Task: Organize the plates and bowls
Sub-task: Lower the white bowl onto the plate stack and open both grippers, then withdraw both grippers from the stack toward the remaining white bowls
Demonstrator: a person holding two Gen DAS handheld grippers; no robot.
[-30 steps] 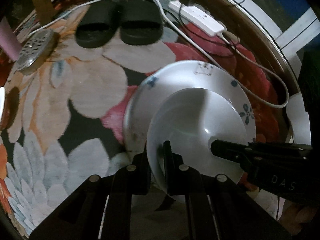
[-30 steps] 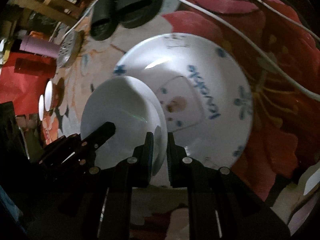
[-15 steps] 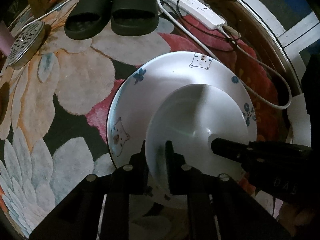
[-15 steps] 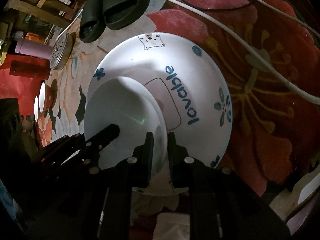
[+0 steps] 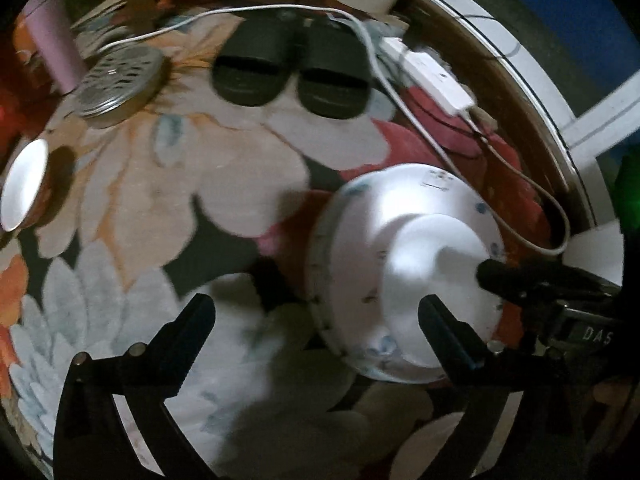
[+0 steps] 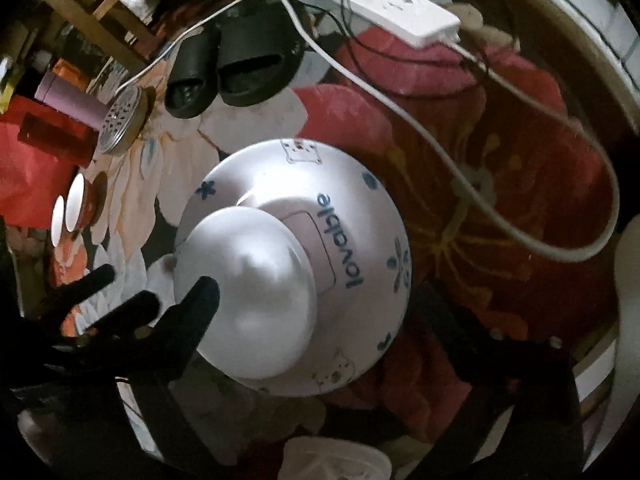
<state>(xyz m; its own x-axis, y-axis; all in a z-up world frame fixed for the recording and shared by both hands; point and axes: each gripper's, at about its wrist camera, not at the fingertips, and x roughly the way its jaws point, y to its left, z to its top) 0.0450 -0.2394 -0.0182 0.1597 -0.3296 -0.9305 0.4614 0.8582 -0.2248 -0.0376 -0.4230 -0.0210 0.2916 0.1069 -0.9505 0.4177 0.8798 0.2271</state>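
Both grippers have let go of the small bowl (image 6: 256,284), whose rim they pinched a moment ago. On the floral rug (image 5: 224,184), the large plate (image 6: 360,184) with blue print lies flat, and the small bowl sits on its middle, apparently empty, though the left view is blurred. Left gripper (image 5: 316,320) jaws are opening wide, gripping nothing, off the plate's left edge. Right gripper (image 6: 320,292) jaws are opening too, straddling the bowl without touching it.
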